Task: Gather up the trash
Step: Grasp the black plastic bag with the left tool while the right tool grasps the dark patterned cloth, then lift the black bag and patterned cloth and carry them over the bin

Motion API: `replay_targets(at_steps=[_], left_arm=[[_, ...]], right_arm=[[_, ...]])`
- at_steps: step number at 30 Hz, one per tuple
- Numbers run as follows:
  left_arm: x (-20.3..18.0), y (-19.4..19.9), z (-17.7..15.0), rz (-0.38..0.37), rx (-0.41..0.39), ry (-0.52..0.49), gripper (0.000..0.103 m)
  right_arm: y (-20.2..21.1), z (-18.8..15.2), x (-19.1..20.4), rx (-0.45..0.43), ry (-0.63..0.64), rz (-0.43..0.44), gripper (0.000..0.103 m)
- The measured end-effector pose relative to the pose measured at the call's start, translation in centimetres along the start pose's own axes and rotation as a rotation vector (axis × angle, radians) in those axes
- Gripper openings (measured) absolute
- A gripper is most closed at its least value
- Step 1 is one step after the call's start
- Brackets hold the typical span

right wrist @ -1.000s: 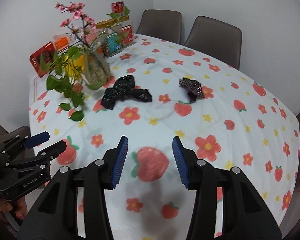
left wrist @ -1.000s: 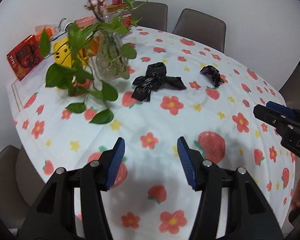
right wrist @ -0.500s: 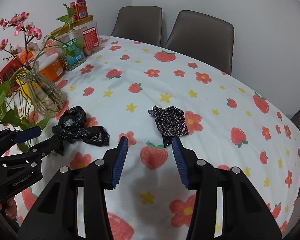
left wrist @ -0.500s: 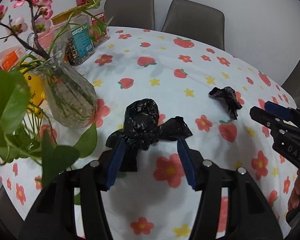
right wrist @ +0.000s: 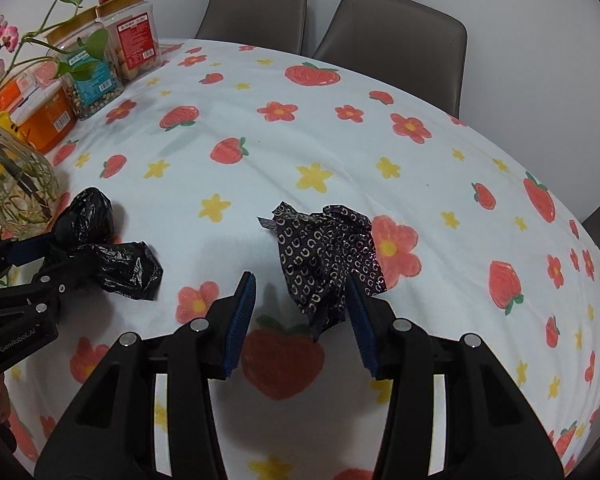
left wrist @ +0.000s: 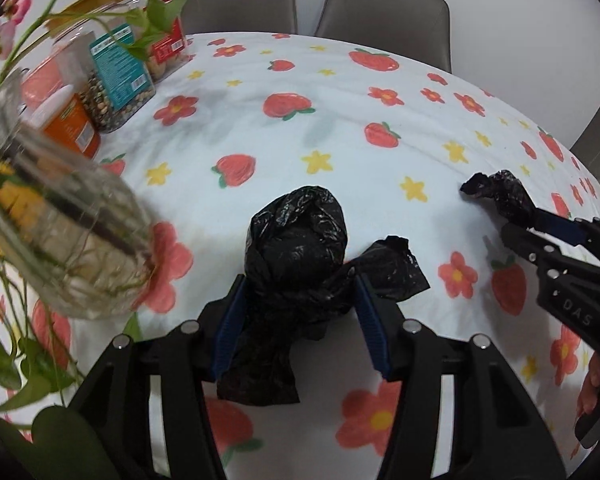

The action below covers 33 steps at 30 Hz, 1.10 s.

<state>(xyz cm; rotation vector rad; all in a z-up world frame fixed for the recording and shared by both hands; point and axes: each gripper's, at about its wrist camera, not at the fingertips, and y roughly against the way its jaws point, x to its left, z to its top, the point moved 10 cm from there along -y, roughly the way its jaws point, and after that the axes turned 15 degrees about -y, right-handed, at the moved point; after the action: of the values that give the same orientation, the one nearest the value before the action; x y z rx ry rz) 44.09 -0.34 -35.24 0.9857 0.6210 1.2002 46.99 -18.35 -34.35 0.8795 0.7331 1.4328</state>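
Note:
A crumpled black plastic bag [left wrist: 296, 264] lies on the flowered tablecloth [left wrist: 340, 128]. My left gripper [left wrist: 300, 308] is open and its jaws stand on either side of the bag's middle. It also shows in the right wrist view [right wrist: 100, 248]. A crumpled black patterned wrapper [right wrist: 324, 256] lies further right. My right gripper [right wrist: 304, 312] is open, with the wrapper's lower end between the jaws, close to the right finger [right wrist: 360, 320]. In the left wrist view the wrapper [left wrist: 500, 196] sits just beyond the right gripper's tips.
A glass vase [left wrist: 60, 240] with a leafy plant stands close left of the left gripper. Snack jars and boxes [right wrist: 96, 64] stand at the table's far left. Two grey chairs [right wrist: 392, 40] stand behind the table.
Both grippers have moved forward and down. The left one now straddles the black bag and the right one has reached the patterned wrapper. Both stay open.

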Motion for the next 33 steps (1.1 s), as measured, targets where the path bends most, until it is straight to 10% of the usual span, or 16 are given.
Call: replay_targets(at_steps=[6,10,33], left_arm=[[-0.9,-0.8,1.7,-0.03,-0.023,-0.035,0.041],[-1.3,-0.9,2.2,-0.055,-0.038,-0.029,0.033],[-3.7,5.8,0.4,-0.043,-0.091,0.003,0.026]], right_arm=[[-1.2,0.1,-0.5,0.023,-0.003,-0.007,0.007],[-0.9,0.3,-0.4,0.012,0.002,0.009,0.001],[7.3,-2.5,-0.5,-0.039,0.003,0.116,0.001]])
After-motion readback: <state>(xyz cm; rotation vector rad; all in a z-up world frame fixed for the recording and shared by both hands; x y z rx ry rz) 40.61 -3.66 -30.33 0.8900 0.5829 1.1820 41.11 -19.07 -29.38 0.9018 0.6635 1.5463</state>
